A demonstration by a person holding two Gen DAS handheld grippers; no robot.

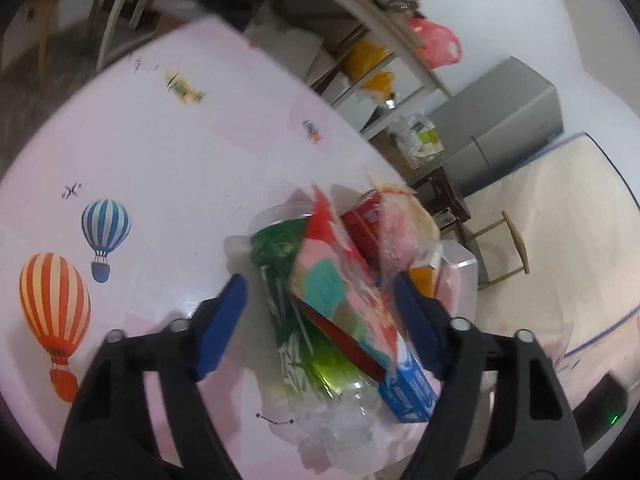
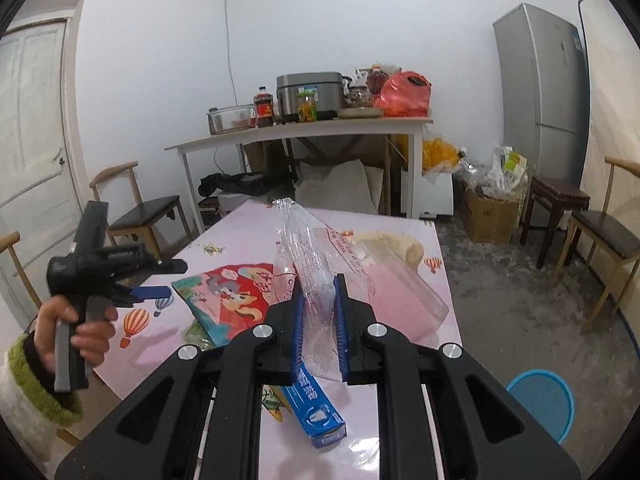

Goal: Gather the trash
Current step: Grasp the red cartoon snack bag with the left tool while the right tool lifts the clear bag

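My right gripper (image 2: 319,320) is shut on a crushed clear plastic bottle (image 2: 300,256), held up above the pink balloon-print table (image 2: 244,232). Below it lie a cartoon-printed packet (image 2: 232,300), a blue box (image 2: 318,408) and a clear container with pink inside (image 2: 404,296). My left gripper (image 1: 320,300) stands open, its blue pads (image 1: 224,320) on either side of a trash pile without touching it. The pile holds a green-printed clear cup (image 1: 288,320), the same packet (image 1: 340,300), the blue box (image 1: 408,392) and a red pack (image 1: 360,232). A hand holds the left gripper (image 2: 148,292) at the table's left edge.
Wooden chairs (image 2: 148,208) stand at the table's left and another (image 2: 608,236) at the right. Behind are a white side table (image 2: 300,132) with cookware and a red bag, a fridge (image 2: 544,92), a cardboard box (image 2: 488,208) and a blue round thing (image 2: 540,404) on the floor.
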